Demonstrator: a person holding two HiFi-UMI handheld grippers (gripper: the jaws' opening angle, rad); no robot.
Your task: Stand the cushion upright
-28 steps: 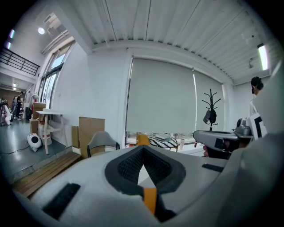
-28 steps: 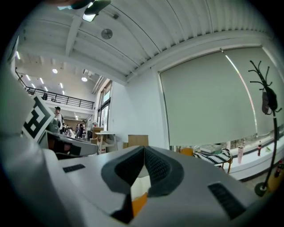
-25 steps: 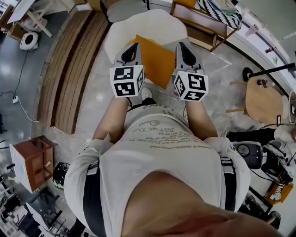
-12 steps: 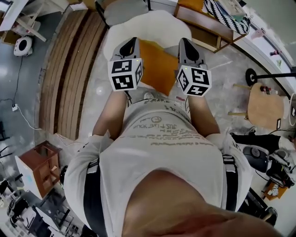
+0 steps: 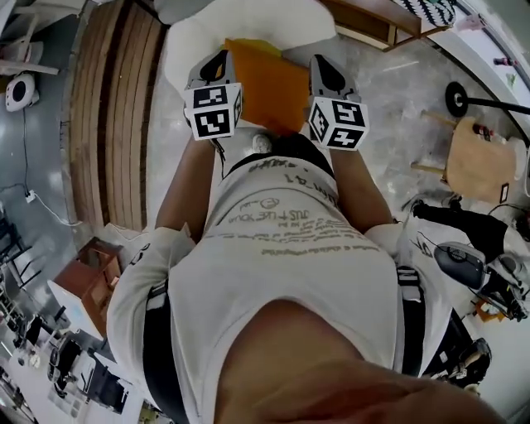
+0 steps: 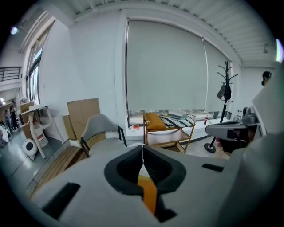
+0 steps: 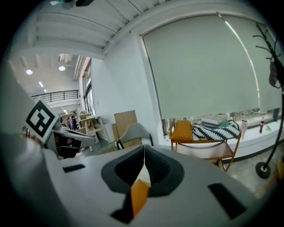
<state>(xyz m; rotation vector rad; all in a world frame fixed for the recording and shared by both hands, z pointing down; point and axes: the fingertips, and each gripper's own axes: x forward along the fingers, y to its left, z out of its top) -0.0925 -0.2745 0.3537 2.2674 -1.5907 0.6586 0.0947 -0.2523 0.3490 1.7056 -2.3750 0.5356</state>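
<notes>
Below, cushion (image 5: 269, 87) flat on the chair (image 5: 273, 21) seat, reaching from its near edge toward the back; it appears to run lengthwise away from me. Left gripper (image 5: 217, 60) flanks its left edge, right gripper (image 5: 321, 68) its right edge, neither clearly nearer. Both have jaws pressed together on nothing, orange showing only beneath them. I hold both forearms stretched forward, parallel, grippers tipped slightly down over the seat
</notes>
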